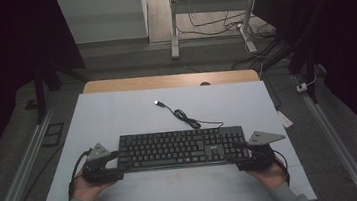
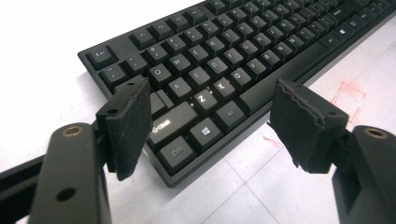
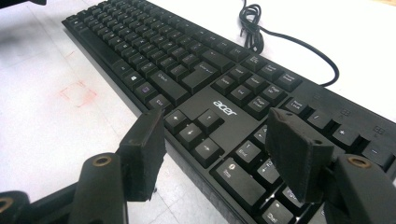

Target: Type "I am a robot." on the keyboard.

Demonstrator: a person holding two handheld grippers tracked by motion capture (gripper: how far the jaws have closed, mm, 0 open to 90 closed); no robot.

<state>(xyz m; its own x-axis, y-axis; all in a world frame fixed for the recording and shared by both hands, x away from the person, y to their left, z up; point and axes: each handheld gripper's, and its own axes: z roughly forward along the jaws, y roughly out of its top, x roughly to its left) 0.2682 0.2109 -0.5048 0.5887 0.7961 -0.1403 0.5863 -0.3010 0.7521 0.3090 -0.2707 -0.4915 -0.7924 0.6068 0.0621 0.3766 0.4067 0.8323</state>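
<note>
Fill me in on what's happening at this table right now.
A person holds a claw in each hand at the two ends of a black keyboard lying on the white table. The left claw is open over the keyboard's near corner by the Ctrl key, and the right claw is open over the number-pad end. Neither is clamped on it yet. The keyboard's cable trails loose behind it, unplugged.
</note>
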